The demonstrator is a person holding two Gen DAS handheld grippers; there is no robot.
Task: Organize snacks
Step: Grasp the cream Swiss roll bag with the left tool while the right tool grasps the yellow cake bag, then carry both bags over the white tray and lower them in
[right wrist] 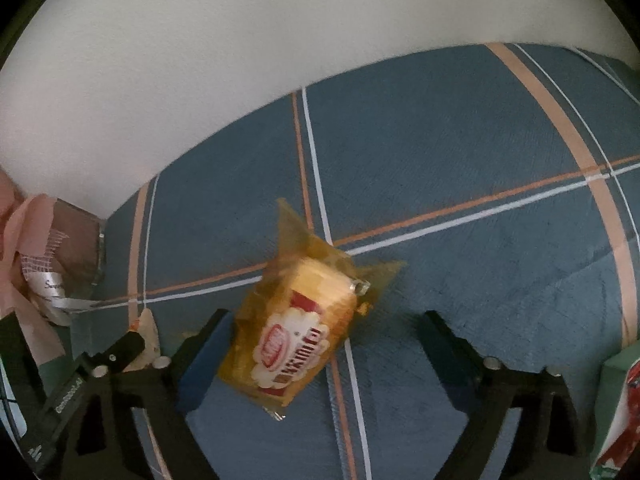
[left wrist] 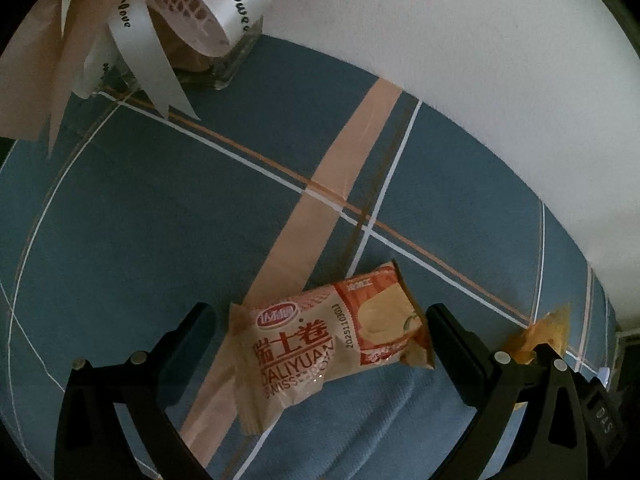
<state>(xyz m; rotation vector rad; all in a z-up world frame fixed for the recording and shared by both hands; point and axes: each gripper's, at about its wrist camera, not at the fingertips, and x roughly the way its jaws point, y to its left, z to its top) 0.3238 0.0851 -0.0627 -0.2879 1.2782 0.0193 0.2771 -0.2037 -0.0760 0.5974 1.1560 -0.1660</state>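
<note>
Left wrist: fingers [left wrist: 320, 330] wide, straddling Swiss-roll packet [left wrist: 324, 344]; right fingers [right wrist: 324, 334] wide, straddling yellow packet [right wrist: 296, 336].

"DALIYUAN" on snack packet [left wrist: 320, 336]

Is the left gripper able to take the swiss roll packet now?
Probably yes: the left gripper is open, the swiss roll packet lies between its fingers on the blue cloth, nothing covering it.

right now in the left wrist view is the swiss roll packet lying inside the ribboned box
No, the swiss roll packet lies on the blue plaid cloth between the left gripper's fingers, well apart from the ribboned box.
</note>
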